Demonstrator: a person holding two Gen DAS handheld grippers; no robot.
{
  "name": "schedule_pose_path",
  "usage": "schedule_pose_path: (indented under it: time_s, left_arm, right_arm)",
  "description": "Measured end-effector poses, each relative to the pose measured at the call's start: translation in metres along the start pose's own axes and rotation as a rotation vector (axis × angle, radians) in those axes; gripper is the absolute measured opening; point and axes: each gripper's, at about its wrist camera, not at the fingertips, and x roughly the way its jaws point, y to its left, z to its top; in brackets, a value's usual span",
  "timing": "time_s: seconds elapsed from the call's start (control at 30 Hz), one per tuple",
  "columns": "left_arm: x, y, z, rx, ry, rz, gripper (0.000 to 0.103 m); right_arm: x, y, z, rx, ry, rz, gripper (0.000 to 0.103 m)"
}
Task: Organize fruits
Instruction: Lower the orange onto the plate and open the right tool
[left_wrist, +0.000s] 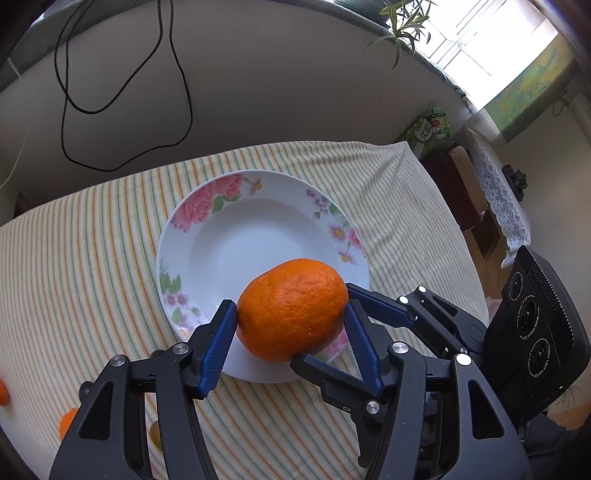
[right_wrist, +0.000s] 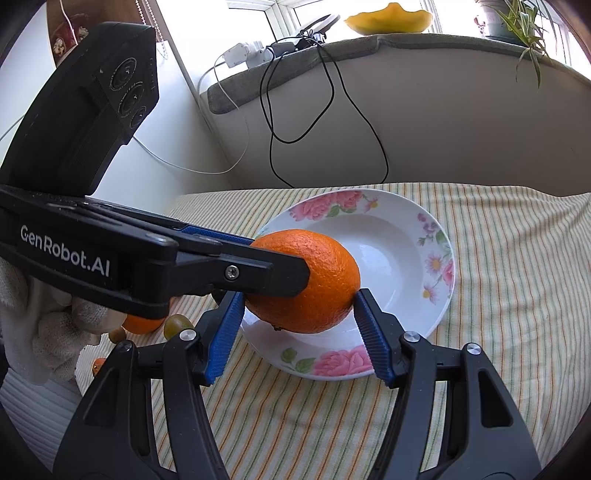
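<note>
A large orange (left_wrist: 291, 309) is held over the near rim of a white floral plate (left_wrist: 207, 236) on the striped tablecloth. My left gripper (left_wrist: 291, 317) is shut on the orange, one blue pad on each side. My right gripper (right_wrist: 299, 314) also has its blue pads against both sides of the same orange (right_wrist: 317, 280), above the plate's near-left rim (right_wrist: 436, 258). The right gripper's fingers (left_wrist: 373, 302) cross in from the right in the left wrist view. The left gripper's finger (right_wrist: 236, 273) covers part of the orange in the right wrist view.
Small oranges (right_wrist: 142, 325) and a green fruit (right_wrist: 177, 326) lie on the cloth at the left, some (left_wrist: 68, 421) under the left gripper. A black cable (right_wrist: 325, 110) hangs down the wall behind. The table's right edge (left_wrist: 454, 221) drops to furniture.
</note>
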Motion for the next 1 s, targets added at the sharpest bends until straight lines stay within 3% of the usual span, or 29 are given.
schedule_pose_path:
  time_s: [0.17,0.43,1.0]
  left_arm:
    - [-0.013,-0.001,0.002,0.011,-0.034,0.022,0.057]
    - [-0.021,0.005,-0.003,0.002,-0.049,0.045,0.057]
    - [-0.066,0.020,-0.035,-0.034,-0.178,0.098,0.058]
  right_arm:
    - [-0.009,0.007,0.002,-0.041,-0.043,-0.032,0.067]
    - [-0.008,0.004,-0.004,-0.027,-0.026,-0.051,0.068]
    - [-0.031,0.016,-0.014,-0.060,-0.051,-0.029,0.068]
